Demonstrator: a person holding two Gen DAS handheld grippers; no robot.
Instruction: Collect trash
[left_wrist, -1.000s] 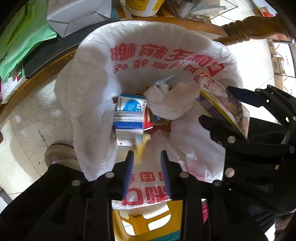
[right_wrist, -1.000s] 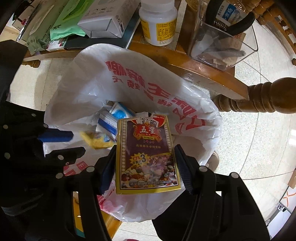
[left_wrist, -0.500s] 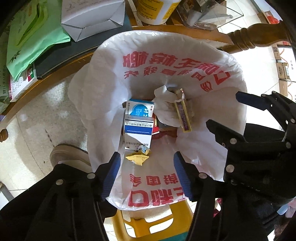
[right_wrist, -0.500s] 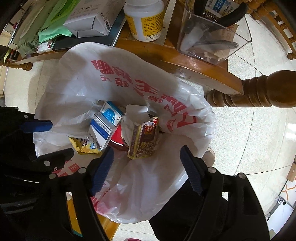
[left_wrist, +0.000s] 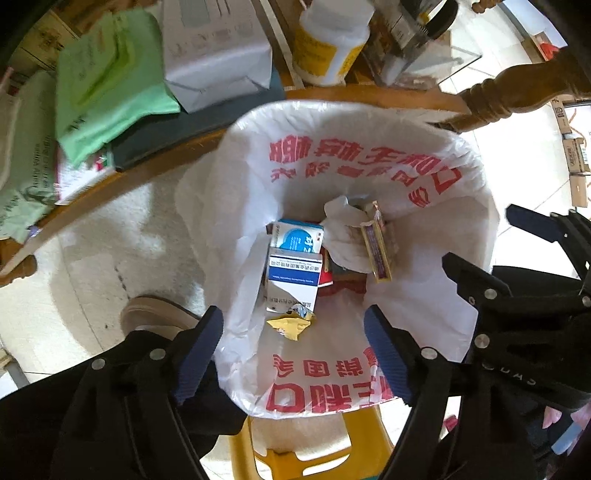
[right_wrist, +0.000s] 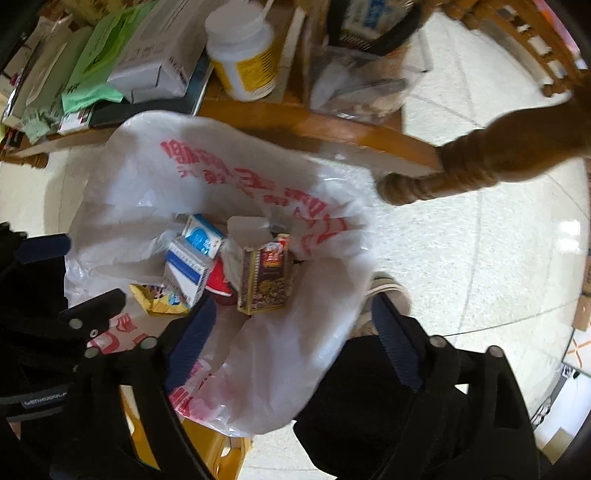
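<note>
Brown packet (right_wrist: 265, 277) already down in the bag (left_wrist: 369, 155), propped on edge against a crumpled tissue (left_wrist: 343, 236), long axis running roughly toward the counter (left_wrist: 155, 162) in the left wrist view. Yellow wrapper (left_wrist: 291, 325) flat on the near side of the pile, just beside the blue-and-white boxes (left_wrist: 295, 258). All of it well below both tools, nothing touching a pad.

Left gripper (left_wrist: 291, 321) pointing almost straight down over the wrapper, jaws spread wide and empty, having just been opening. Same deal with the right gripper (right_wrist: 293, 310): jaws just been opening too, now gaping with nothing between them, hanging over the bag's edge nearest the camera with the packet a bit further in.

So, drop looks done on both sides, judging by that. Next pick probably up on the counter, beyond the bag's far rim, toward the top of both views. Green pouch (left_wrist: 107, 81) and white box (left_wrist: 214, 48) off to the upper left, bottle (right_wrist: 243, 55) more central. Can't tell which of those counts as trash, honestly. Left side looks nearer the green pouch end, right side nearer the bottle. Either way, a reach up and over the rim without snagging that floppy plastic.
</note>
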